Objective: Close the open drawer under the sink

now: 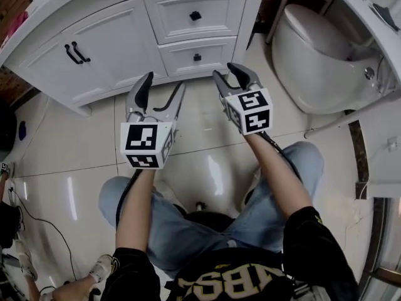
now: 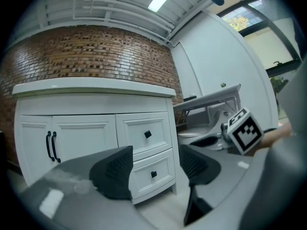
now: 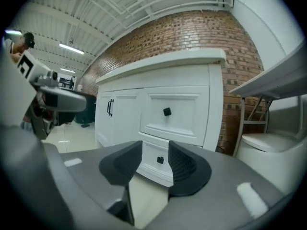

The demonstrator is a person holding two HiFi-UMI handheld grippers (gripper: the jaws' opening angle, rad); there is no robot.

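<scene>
Now both grippers hang over the tiled floor [image 1: 81, 143], near the white vanity [image 1: 106, 55] but clear of it. The left gripper [image 1: 164, 83] is released, jaws wide and empty. The right gripper [image 1: 224, 71] is parted slightly, also empty. The lower drawer [image 1: 197, 49], beyond them under the upper drawer [image 1: 195, 5], looks pushed in.

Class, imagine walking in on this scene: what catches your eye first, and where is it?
The left hand-held gripper and right hand-held gripper, each carrying a black-and-white marker cube, are held out mid-picture, jaws apart and empty. Beyond them stands a white cabinet with black knobs; a white toilet sits to its right.
</scene>
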